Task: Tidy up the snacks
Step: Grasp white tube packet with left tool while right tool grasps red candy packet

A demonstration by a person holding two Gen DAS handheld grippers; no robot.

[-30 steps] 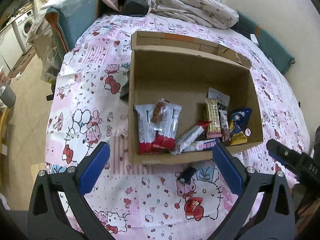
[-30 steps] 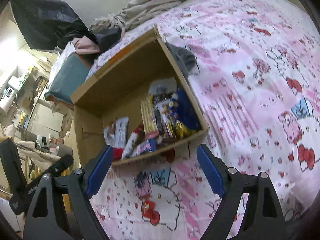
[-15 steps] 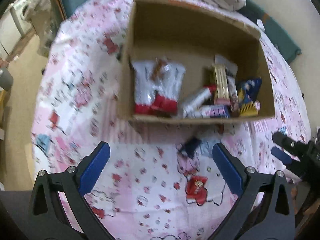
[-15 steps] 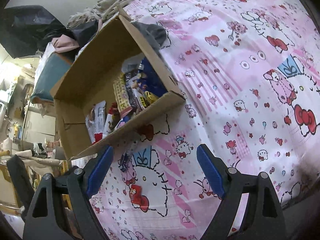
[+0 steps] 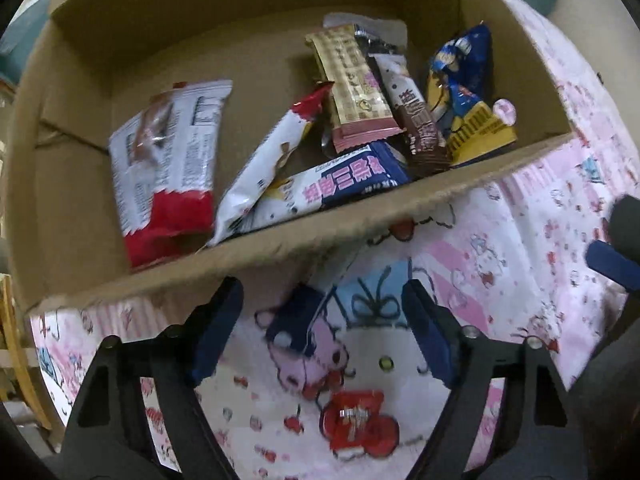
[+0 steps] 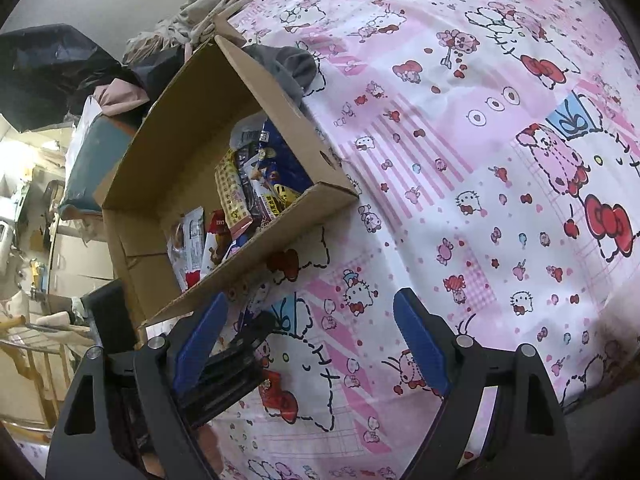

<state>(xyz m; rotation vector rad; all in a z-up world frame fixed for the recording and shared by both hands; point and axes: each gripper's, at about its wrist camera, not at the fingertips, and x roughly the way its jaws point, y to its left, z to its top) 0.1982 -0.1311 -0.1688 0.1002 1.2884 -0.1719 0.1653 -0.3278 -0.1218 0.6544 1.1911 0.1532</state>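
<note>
- Where the pink cartoon-print sheet (image 6: pixel 460 128) covers the bed, a cardboard box (image 5: pixel 80 184) sits w/ snacks inside.
- Left hand-held gripper (image 5: pixel 322 328): jaws wide apart, empty, over a small dark blue packet (image 5: pixel 294 316) on the sheet by the box front.
- Red candy (image 5: pixel 354 422) lies nearer, loose.
- Right hand-held gripper (image 6: pixel 310 344): wide open, empty.
- Bkgd: rumpled blanket (image 6: pixel 224 4), black bag (image 6: pixel 48 72).

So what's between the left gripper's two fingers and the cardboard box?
In the left wrist view, a small dark blue snack packet lies on the pink sheet, between the left gripper and the box.
</note>
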